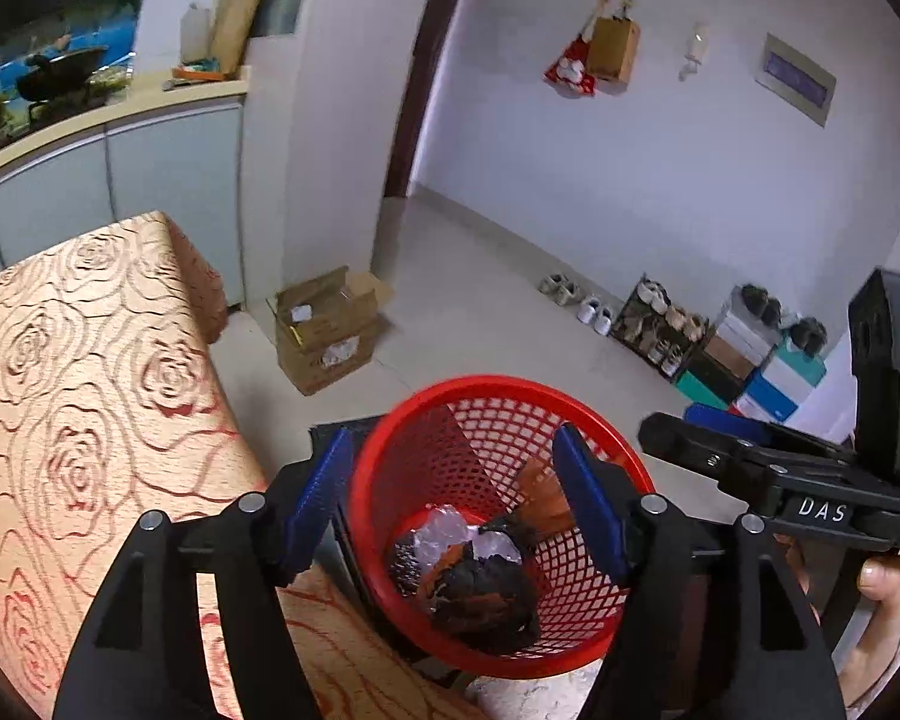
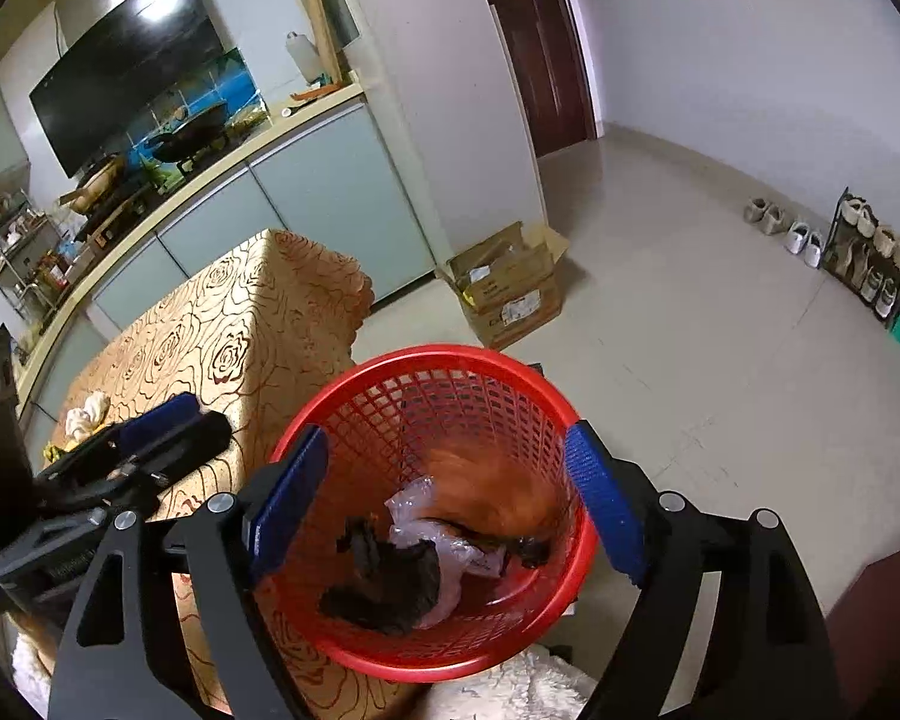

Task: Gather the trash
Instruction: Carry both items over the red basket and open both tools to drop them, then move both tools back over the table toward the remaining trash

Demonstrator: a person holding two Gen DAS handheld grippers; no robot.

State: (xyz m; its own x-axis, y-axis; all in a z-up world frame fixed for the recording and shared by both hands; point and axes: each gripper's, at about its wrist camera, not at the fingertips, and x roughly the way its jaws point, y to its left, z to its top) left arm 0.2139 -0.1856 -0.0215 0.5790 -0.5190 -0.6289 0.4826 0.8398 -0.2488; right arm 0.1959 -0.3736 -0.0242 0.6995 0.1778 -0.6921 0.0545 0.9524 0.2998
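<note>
Gaping left claw (image 1: pixel 453 501) over round red mesh basket (image 1: pixel 606 438) w/ crumpled trash (image 1: pixel 486 588).

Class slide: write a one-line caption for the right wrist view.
Right tool, open and empty, over a red mesh basket holding black trash and clear plastic.
</note>
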